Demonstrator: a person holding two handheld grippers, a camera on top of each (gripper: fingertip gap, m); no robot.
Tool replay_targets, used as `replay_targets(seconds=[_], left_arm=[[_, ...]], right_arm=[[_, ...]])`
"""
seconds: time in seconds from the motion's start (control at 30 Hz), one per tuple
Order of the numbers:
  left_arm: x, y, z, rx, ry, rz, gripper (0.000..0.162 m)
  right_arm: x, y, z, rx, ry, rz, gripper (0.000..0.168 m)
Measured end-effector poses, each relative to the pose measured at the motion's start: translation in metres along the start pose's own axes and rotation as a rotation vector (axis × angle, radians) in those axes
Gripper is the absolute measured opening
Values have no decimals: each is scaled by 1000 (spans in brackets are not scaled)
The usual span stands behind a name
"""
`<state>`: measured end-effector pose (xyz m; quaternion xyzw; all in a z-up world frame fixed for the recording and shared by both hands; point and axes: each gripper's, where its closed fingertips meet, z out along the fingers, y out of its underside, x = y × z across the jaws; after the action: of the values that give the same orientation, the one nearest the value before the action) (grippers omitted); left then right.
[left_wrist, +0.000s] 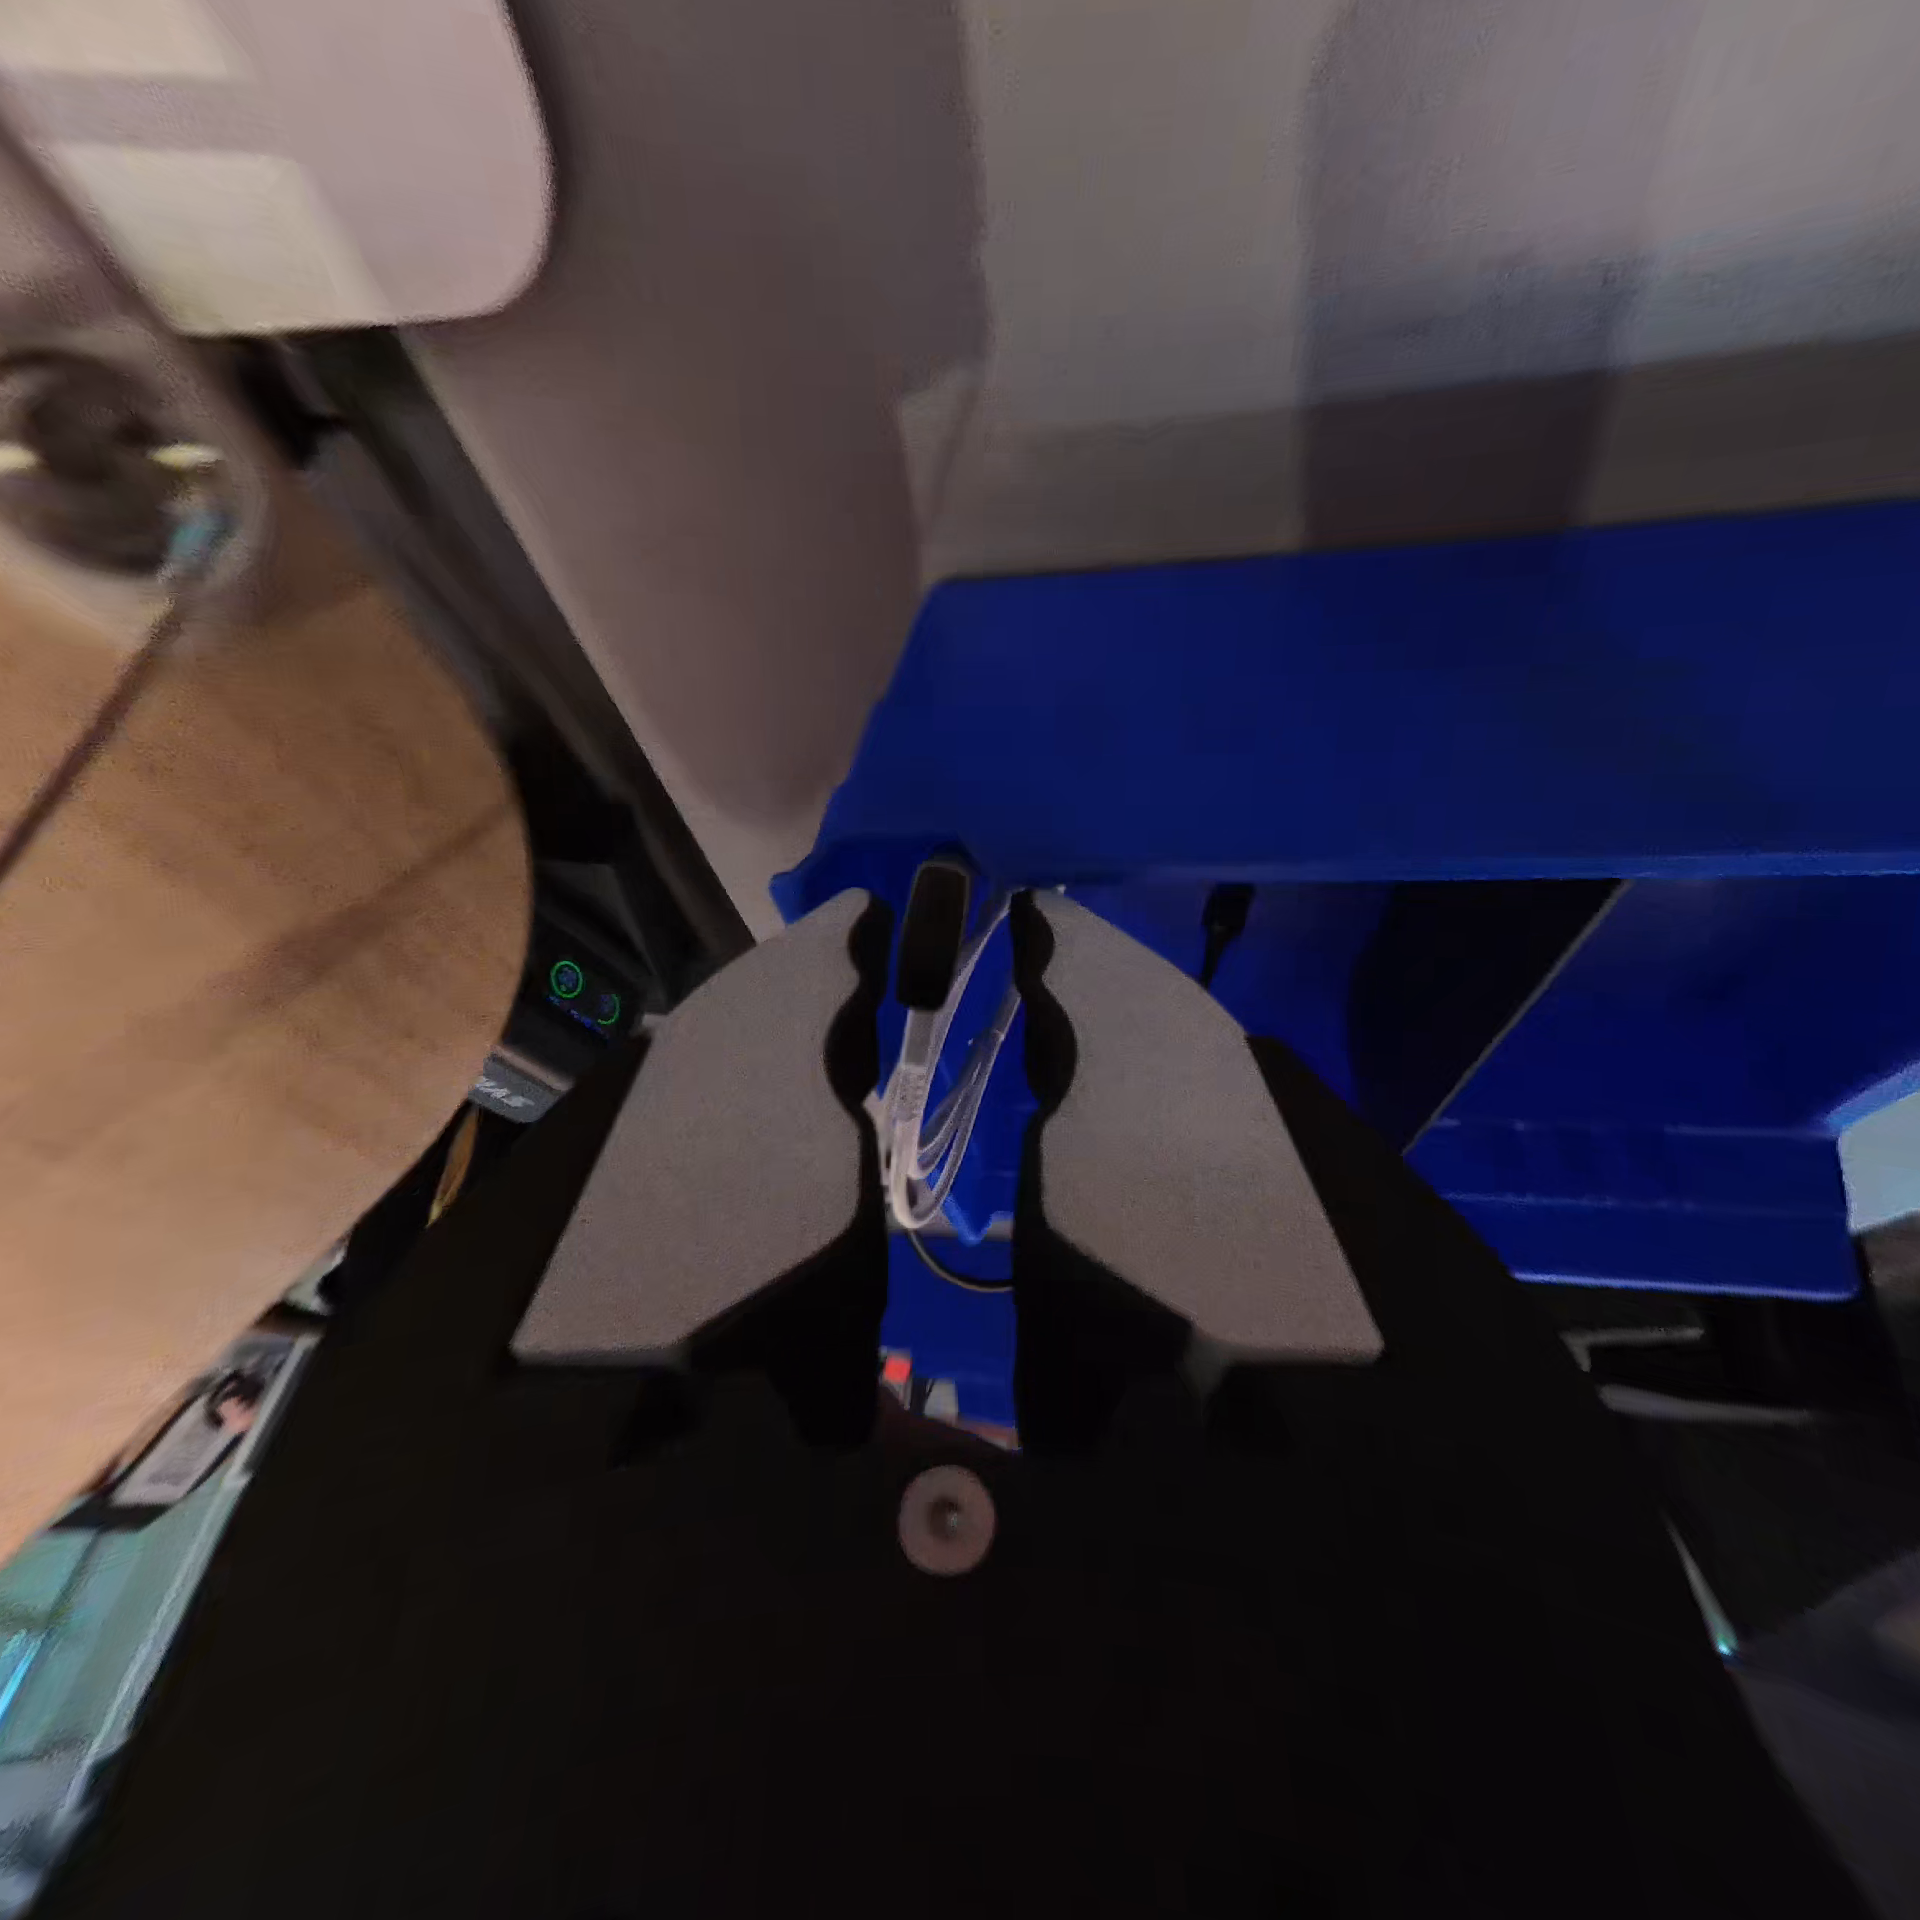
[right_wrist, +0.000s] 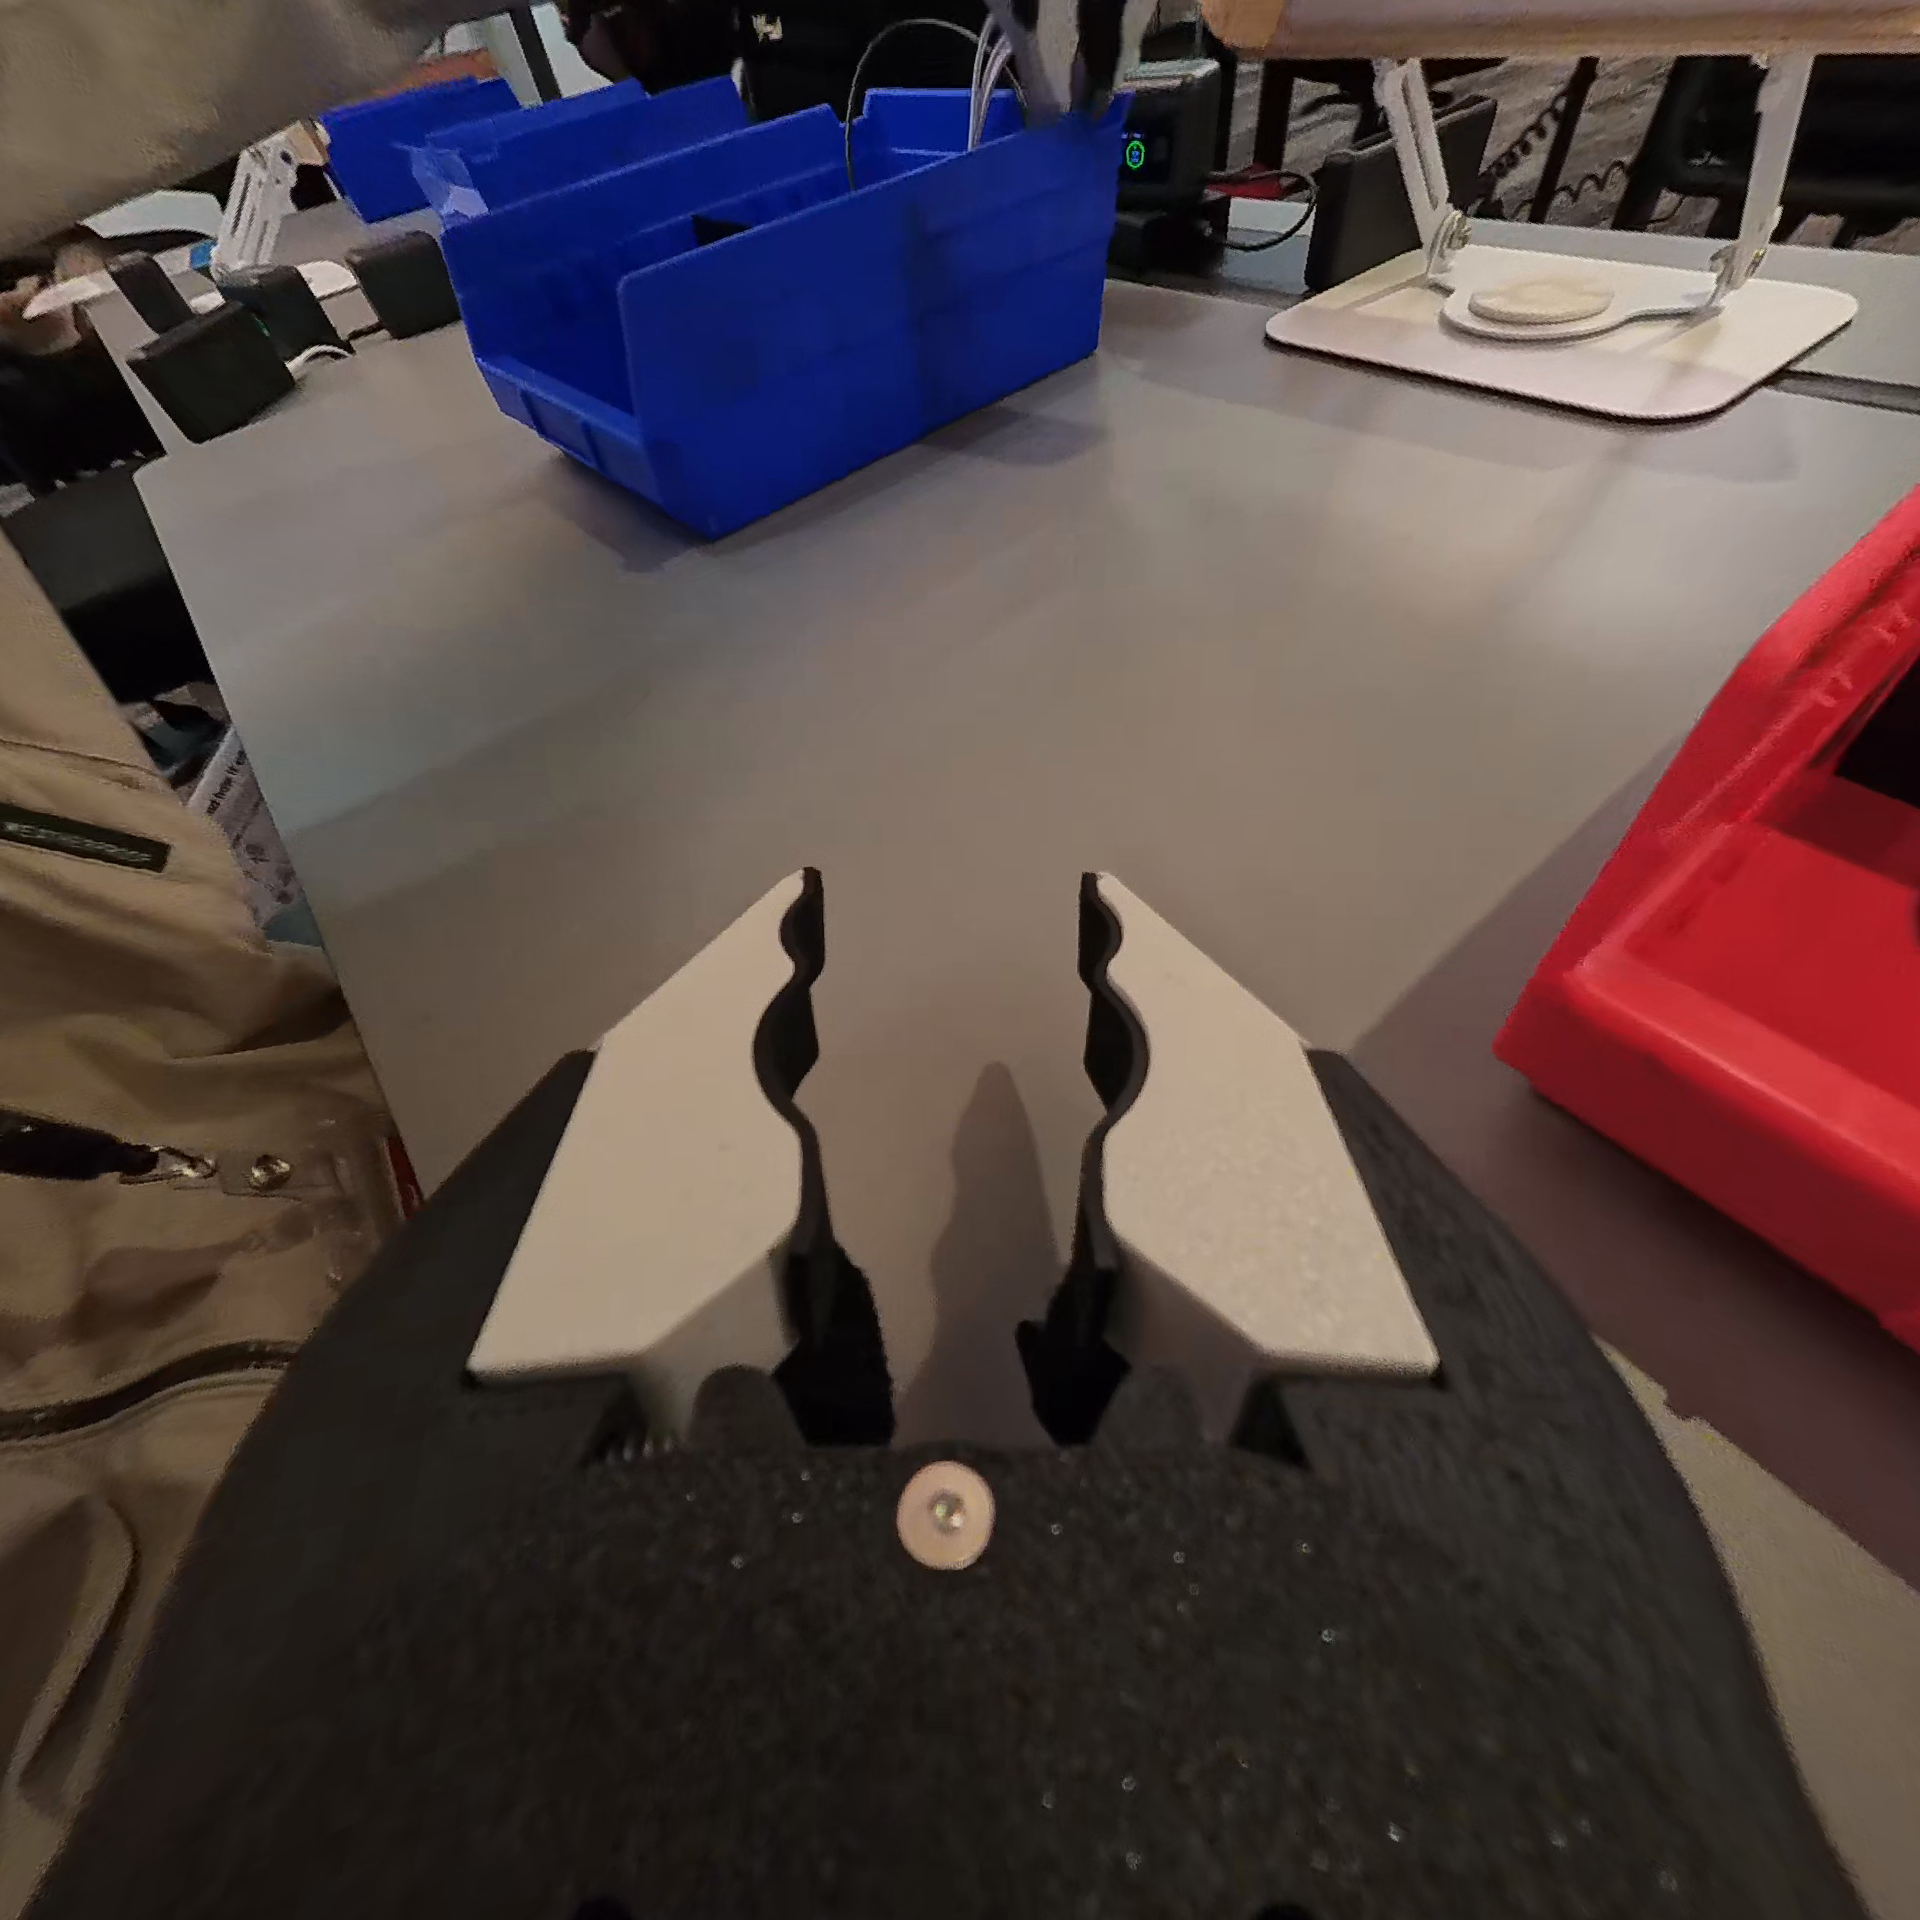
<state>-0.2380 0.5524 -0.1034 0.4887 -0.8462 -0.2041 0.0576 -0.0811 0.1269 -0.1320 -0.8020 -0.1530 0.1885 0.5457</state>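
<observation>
A blue bin (right_wrist: 790, 301), a red bin (right_wrist: 1745, 1039) and a white stand (right_wrist: 1558, 332) sit on the grey table (right_wrist: 935, 675).

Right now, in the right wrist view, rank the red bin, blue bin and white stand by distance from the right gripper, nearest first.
From the right gripper:
1. Red bin, close on the right.
2. Blue bin, ahead, slightly left.
3. White stand, far right, about as far as the blue bin; too close to call.

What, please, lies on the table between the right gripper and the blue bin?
Nothing: in the right wrist view the stretch of grey table from the open right gripper to the blue bin is bare. The red bin sits off to the right.
</observation>
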Motion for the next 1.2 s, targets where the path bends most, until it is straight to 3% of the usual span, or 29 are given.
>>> replay_targets(seconds=[0.07, 0.17, 0.3, 0.43, 0.63, 0.73, 0.8, 0.87, 0.97, 1.1, 1.2], left_arm=[[-3, 3, 8, -62, -21, 37, 11], [-4, 3, 6, -67, -15, 17, 11], [-6, 10, -33, 98, -81, -92, 10], [-14, 42, -118, 391, -195, -292, 10], [7, 91, -283, 959, -409, -539, 10], [39, 95, -360, 1286, -448, -629, 10], [67, 87, -392, 1518, -373, -698, 10], [95, 68, -401, 1711, -255, -752, 10], [134, 26, -382, 1992, 31, -822, 10], [165, -35, -321, 2287, 410, -996, 9], [168, -84, -260, 2306, 638, -1257, 9]], right_arm=[[1, 1, -2, -3, -6, 9, 48], [2, 3, -2, -6, -11, 21, 48], [-2, 1, -1, -7, -28, 33, 48], [-8, -1, 0, -8, -25, -5, 46], [-17, -13, 4, 28, -9, -64, 47], [-20, -28, 6, 77, 8, -94, 48], [-23, -41, 5, 121, 10, -81, 48], [-24, -61, 1, 181, 23, -68, 48], [-26, -103, -15, 277, 110, -143, 48], [-44, -158, -35, 376, 198, -232, 42], [-67, -189, -25, 407, 207, -295, 42]])
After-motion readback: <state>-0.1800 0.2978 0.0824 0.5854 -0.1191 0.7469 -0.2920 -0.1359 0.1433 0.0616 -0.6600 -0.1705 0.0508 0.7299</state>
